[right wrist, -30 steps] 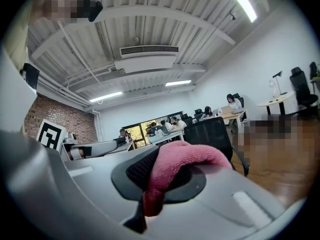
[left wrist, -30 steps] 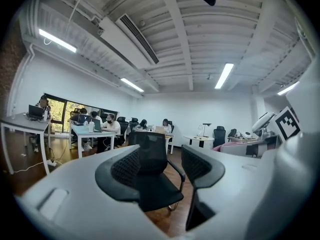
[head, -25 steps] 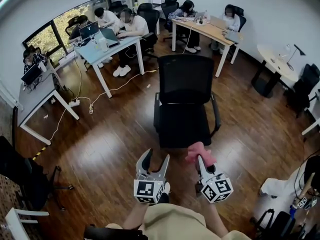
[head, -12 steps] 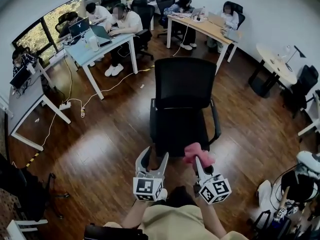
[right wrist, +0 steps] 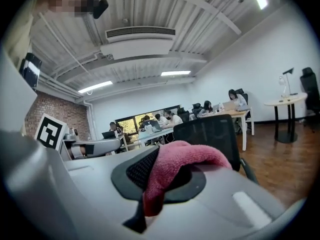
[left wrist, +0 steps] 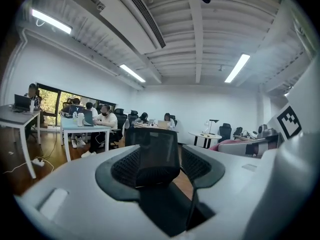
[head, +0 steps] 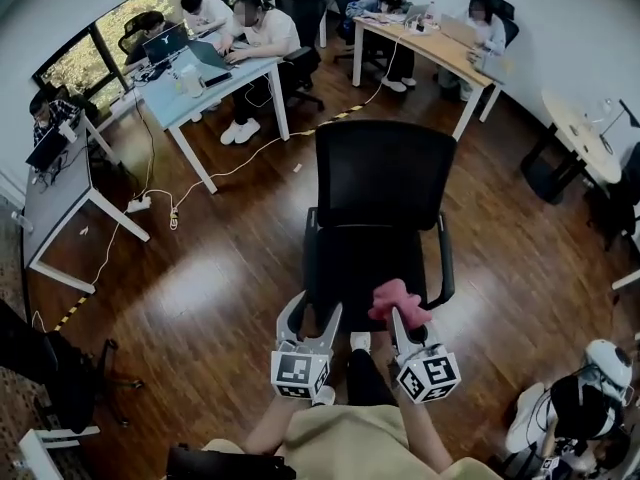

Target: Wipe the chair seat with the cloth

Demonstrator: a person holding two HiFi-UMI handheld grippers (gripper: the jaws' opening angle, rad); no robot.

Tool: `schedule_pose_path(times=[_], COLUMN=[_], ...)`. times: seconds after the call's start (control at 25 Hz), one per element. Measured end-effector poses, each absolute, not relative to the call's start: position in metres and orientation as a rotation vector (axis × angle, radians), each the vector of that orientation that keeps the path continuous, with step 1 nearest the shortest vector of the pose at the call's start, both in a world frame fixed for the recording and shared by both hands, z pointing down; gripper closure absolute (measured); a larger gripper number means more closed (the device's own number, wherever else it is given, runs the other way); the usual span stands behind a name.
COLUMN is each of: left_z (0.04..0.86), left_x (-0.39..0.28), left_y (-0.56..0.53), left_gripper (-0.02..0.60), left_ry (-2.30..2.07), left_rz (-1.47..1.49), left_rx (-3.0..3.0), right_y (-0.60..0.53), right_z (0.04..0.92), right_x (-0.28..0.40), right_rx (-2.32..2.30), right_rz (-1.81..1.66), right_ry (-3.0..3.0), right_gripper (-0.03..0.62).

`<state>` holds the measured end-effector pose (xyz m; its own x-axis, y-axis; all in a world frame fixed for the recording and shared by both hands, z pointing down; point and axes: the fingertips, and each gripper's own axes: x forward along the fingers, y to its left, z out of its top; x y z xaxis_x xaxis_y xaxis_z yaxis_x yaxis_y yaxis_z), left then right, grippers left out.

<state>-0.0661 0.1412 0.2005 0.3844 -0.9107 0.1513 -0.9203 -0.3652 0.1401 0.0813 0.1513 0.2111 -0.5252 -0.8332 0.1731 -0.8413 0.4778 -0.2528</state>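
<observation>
A black office chair stands just ahead in the head view, its seat (head: 365, 258) in front of the mesh backrest (head: 385, 173). My right gripper (head: 402, 316) is shut on a pink cloth (head: 398, 300) and hovers at the seat's front edge. In the right gripper view the cloth (right wrist: 175, 166) is bunched between the pads and drapes over them, with the backrest (right wrist: 210, 131) beyond. My left gripper (head: 313, 314) is open with nothing in it, at the seat's front left corner. The left gripper view shows the backrest (left wrist: 152, 149) between its jaws.
Desks (head: 215, 73) with seated people run along the far left and back. A long table (head: 440, 53) stands behind the chair and a round table (head: 580, 133) at the right. Cables (head: 165, 208) lie on the wooden floor at the left. Bags (head: 575, 403) sit at the lower right.
Both grippers have moved forward side by side up to the chair, which now stands closer and larger in the head view. The cloth stays in the right gripper.
</observation>
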Motion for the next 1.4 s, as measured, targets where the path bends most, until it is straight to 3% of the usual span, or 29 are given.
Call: schedule_pose_path(times=[0.2,0.48,1.4], left_z=[0.212,0.247,0.442], left_x=[-0.050,-0.027,-0.039], left_y=[0.065,-0.012,-0.087], left_gripper=[0.344,0.345,0.345], left_ry=[-1.681,-1.721,-1.422], left_rz=[0.082,0.111,0.350], left_rx=[2.391,2.311,2.229], right_y=[0.076,0.010,-0.130], right_z=[0.208,0.252,0.529], right_x=[0.086,0.090,0.017], right_rx=[1.422,1.248,1.056], right_rz=[0.447,0.680,1.009], right_ry=[-2.736,-2.795,-2.602], right_gripper=[0.583,0.582,0.580])
